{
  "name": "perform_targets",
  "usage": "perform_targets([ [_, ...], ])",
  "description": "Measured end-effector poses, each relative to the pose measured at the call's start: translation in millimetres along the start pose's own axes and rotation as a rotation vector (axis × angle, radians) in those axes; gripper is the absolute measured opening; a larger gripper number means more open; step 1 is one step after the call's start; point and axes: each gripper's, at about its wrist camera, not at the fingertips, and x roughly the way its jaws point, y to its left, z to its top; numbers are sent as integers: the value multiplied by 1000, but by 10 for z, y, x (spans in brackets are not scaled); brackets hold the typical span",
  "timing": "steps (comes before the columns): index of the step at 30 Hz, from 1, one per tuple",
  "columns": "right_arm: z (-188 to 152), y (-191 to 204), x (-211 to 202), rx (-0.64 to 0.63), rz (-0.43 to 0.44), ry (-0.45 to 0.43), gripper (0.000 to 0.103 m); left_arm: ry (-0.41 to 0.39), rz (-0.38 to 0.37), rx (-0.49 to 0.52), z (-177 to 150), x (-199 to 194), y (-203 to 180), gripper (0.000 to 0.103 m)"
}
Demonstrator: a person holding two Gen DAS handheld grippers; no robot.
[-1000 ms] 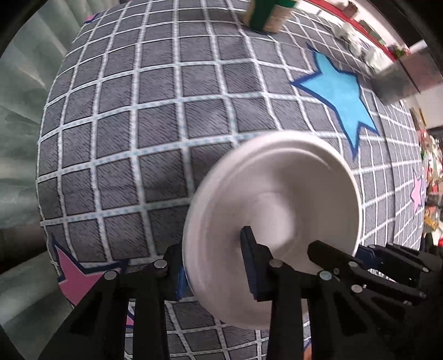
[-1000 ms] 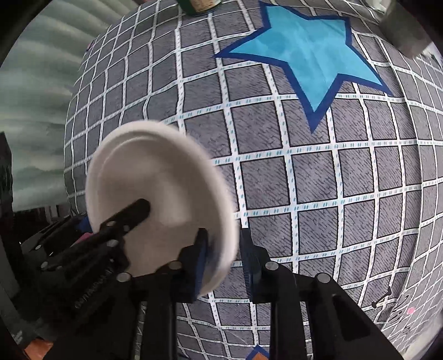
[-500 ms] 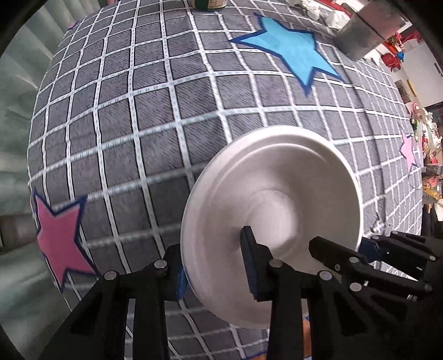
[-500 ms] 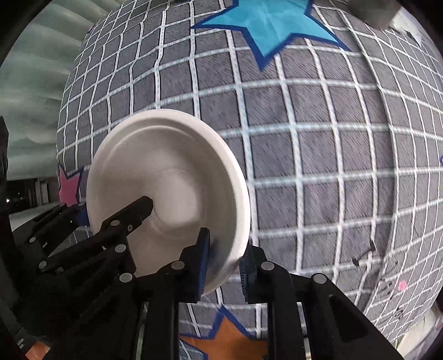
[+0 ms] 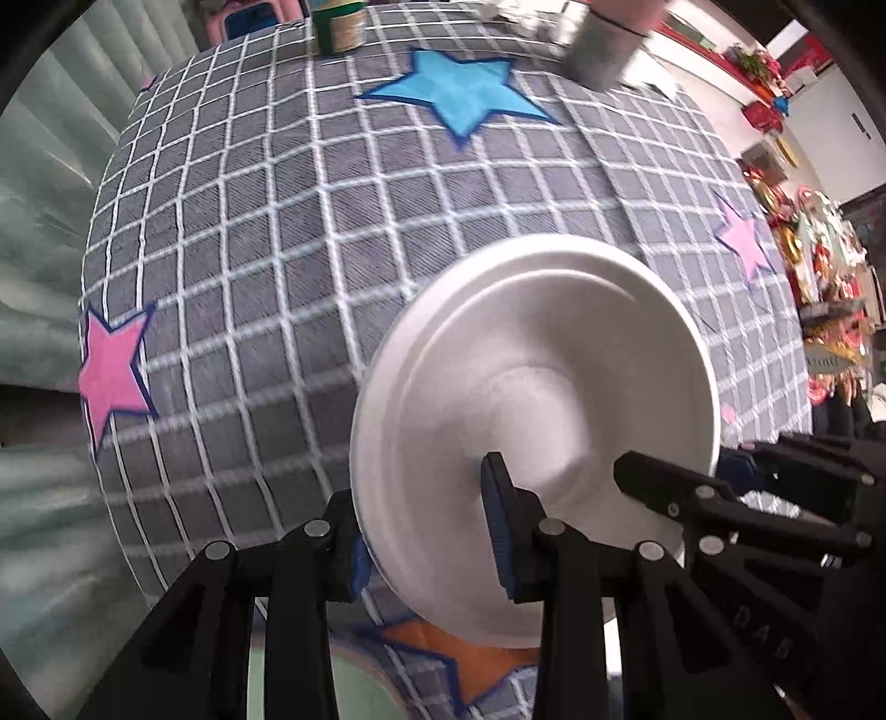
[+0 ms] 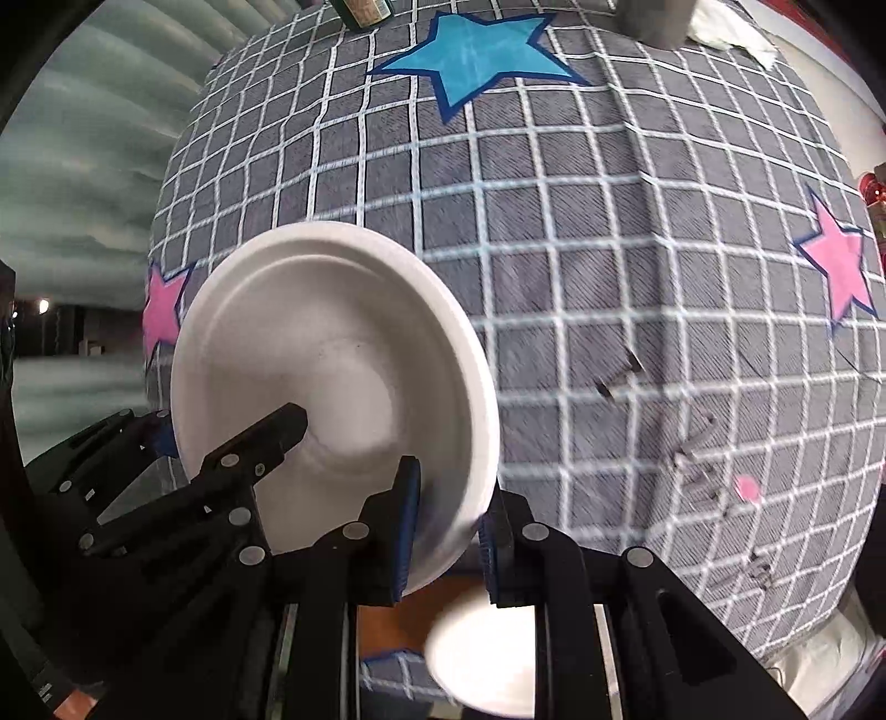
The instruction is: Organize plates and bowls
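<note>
Above checked cloth [image 5: 288, 266], left tongs [image 5: 426, 531] and right tongs [image 6: 451, 526] grip opposite rims of white plate [image 5: 531, 399].

grey checked tablecloth [image 5: 266, 232] | blue star [image 5: 454, 91] | green can [image 5: 338, 25] | grey metal container [image 5: 603, 52]

You hold the white round plate [image 5: 531, 399] above the grey checked tablecloth [image 5: 266, 266], left gripper [image 5: 426, 545] and right gripper [image 6: 448, 531] at opposite rims.

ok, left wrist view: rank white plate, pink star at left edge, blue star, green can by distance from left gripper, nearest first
1. White plate, clamped in the left gripper.
2. Pink star, cloth's left edge.
3. Blue star, far side.
4. Green can, just beyond it, far edge.
</note>
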Motion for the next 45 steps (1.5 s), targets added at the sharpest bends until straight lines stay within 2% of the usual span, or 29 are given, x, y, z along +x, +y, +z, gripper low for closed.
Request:
perform_targets([
  [4, -467, -279, -92, -13, 11, 15, 22, 14, 4, 2, -264, -15, -321, 37],
  [8, -758, -503, -188, -25, 9, 28, 22, 33, 2, 11, -379, 46, -513, 37],
  [10, -725, -643, -317, -15, 11, 34, 22, 40, 10, 33, -407, 94, -612, 37],
  [14, -886, -902, -375, -4, 2, 44, 22, 61, 26, 57, -638, 201, -897, 38],
  [15, -871, -911, -353, -5, -1, 47, 22, 66, 25, 51, -531, 287, -853, 38],
  [21, -962, -1055, -270, -16, 1, 56, 22, 82, 44, 30, -363, 565, -1092, 38],
  [24, -995, -1084, -270, -41, -8, 49, 22, 80, 72, 22, -413, 679, -1224, 43],
  [25, -996, -1089, -276, -53, -13, 46, 22, 81, 94, 18, -407, 712, -1278, 47],
  [26, -990, -1093, -276, -59, -18, 42, 22, 78, 105, 10, -477, 740, -1337, 58],
  [27, -966, -1074, -259, -60, -22, 39, 26, 72, 115, 4, -554, 718, -1267, 61],
  [28, -963, -1105, -280, -63, -41, 33, 39, 65, 132, -8, -725, 616, -1134, 62],
  [29, -989, -1161, -323, -58, -54, 24, 59, 63, 143, -23, -741, 617, -1145, 65],
  [30, -1013, -1235, -373, -54, -55, 13, 67, 62, 142, -34, -826, 541, -1049, 74],
  [31, -1022, -1301, -409, -47, -42, 4, 79, 61, 137, -56, -850, 538, -1042, 77],
  [32, -1029, -1374, -440, -38, -22, 1, 87, 59, 136, -69, -866, 514, -987, 79],
  [36, -1114, -1642, -532, -19, -29, -7, 88, 54, 153, -110, -971, 420, -893, 79],
  [37, -1127, -1672, -529, -14, -27, -5, 92, 48, 156, -126, -945, 435, -946, 79],
  [38, -1165, -1744, -537, -5, -19, -2, 103, 43, 155, -136, -988, 388, -921, 79],
  [41, -1274, -1867, -583, 10, -7, -5, 103, 40, 129, -168, -1085, 262, -902, 79],
  [45, -1407, -1941, -655, 26, -2, -4, 103, 65, 125, -152, -1292, 188, -1119, 79],
])
